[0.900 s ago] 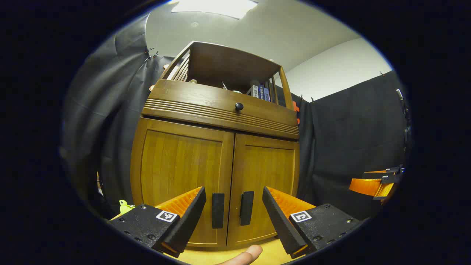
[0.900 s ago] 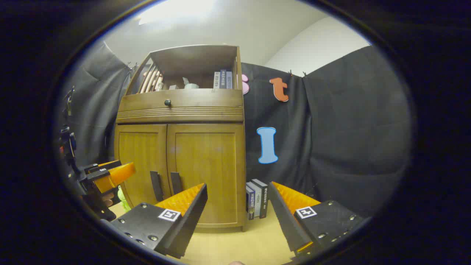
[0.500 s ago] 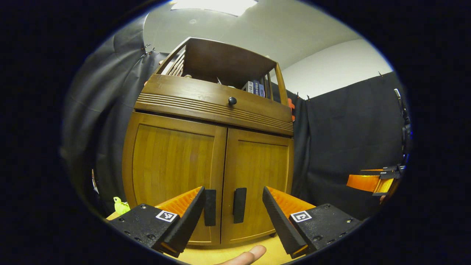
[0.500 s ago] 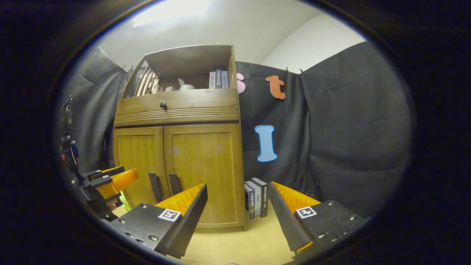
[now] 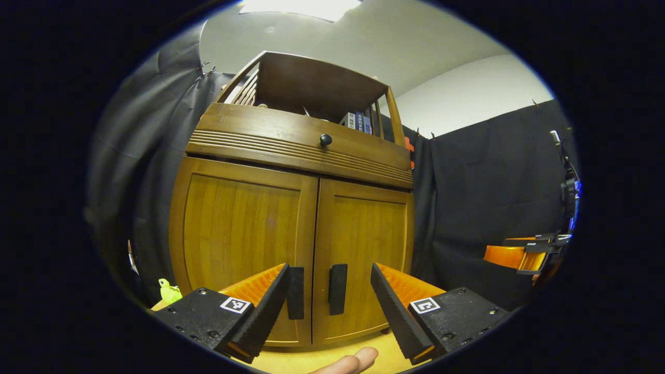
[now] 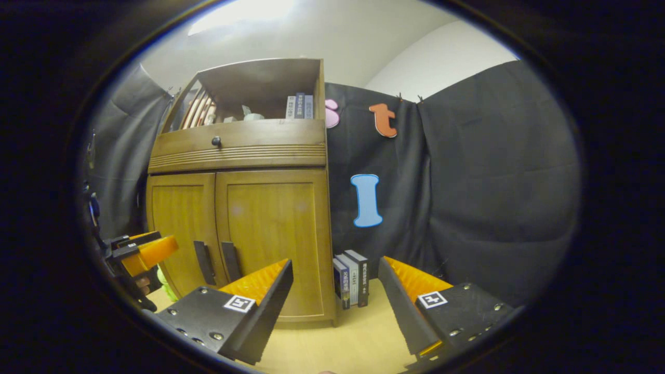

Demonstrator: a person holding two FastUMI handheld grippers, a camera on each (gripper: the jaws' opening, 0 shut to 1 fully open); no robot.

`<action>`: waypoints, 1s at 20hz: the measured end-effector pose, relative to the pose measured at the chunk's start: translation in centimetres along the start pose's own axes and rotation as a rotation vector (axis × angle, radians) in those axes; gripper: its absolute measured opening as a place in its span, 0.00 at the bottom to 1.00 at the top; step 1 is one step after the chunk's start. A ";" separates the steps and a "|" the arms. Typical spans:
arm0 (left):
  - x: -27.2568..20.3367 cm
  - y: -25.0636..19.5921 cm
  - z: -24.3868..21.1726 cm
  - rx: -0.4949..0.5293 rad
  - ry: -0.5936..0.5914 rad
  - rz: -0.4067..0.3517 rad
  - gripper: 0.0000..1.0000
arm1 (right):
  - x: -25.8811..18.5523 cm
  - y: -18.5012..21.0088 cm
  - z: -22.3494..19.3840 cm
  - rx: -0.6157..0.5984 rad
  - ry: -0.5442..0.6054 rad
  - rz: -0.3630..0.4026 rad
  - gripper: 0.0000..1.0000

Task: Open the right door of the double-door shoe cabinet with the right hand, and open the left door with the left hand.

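In the left gripper view the left gripper (image 5: 330, 311), black-bodied with orange ribbed fingers, sat at the bottom centre with its fingers spread wide and nothing between them; a person's fingertip (image 5: 349, 361) showed at the very bottom edge below it. Framed in that gap, a little farther off, were the two black upright bar handles: the left door's handle (image 5: 295, 292) partly hidden behind the gripper's left finger, and the right door's handle (image 5: 337, 289) in plain sight. The right gripper (image 6: 335, 311) was likewise spread and empty at the bottom of the right gripper view, pointing at bare floor and a short row of upright books (image 6: 350, 278) standing just beside the cabinet's right side, so it was off to the side of the handles. The honey-brown wooden double-door shoe cabinet (image 5: 291, 244) filled the middle of the left gripper view, both doors shut, with a round black drawer knob (image 5: 325, 139) above them and a small yellow-green toy (image 5: 168, 291) at lower left. The doors looked rigid and of fair weight, likely to swing stiffly on side hinges; the smooth handles were the place to pinch, across their narrow width, pulling outward in an arc.
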State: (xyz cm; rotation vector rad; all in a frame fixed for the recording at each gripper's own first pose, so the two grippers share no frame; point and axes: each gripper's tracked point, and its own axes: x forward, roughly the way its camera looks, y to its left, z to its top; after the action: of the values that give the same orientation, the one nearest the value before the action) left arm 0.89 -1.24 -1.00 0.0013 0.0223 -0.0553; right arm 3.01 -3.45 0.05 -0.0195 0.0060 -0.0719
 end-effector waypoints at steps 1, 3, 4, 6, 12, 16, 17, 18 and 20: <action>0.1 0.4 0.1 0.002 -0.006 0.010 0.93 | 0.2 0.3 -0.1 -0.002 -0.002 0.001 0.98; 0.2 1.3 0.3 -0.007 -0.017 0.030 0.96 | 1.1 0.7 -0.4 -0.001 0.007 0.012 0.98; 0.5 1.8 0.8 -0.029 -0.033 0.038 0.92 | 2.0 1.2 -0.4 0.002 0.011 0.023 0.98; 0.9 3.5 1.9 -0.079 -0.061 0.080 0.92 | 5.0 2.8 -0.6 -0.007 0.026 0.054 0.98; 1.2 7.6 0.0 -0.169 0.061 0.121 0.94 | 10.7 10.9 -2.3 0.000 0.056 0.181 0.98; 0.4 11.7 0.6 -0.103 0.038 0.190 0.94 | 12.4 17.2 -3.6 0.020 0.069 0.273 0.98; 0.4 12.2 0.5 -0.092 0.037 0.206 0.94 | 12.6 18.8 -4.2 0.027 0.080 0.303 0.98; 0.1 12.4 0.4 -0.086 0.045 0.205 0.94 | 12.9 20.5 -4.9 0.028 0.095 0.333 1.00; 0.2 12.3 0.1 -0.076 0.068 0.181 0.94 | 13.6 22.7 -6.3 0.003 0.119 0.354 1.00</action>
State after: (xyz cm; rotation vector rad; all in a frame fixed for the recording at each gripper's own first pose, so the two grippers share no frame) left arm 1.79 10.99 -0.86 -0.0704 0.0917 0.1264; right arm 18.15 18.08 -6.80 -0.0106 0.1281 0.2806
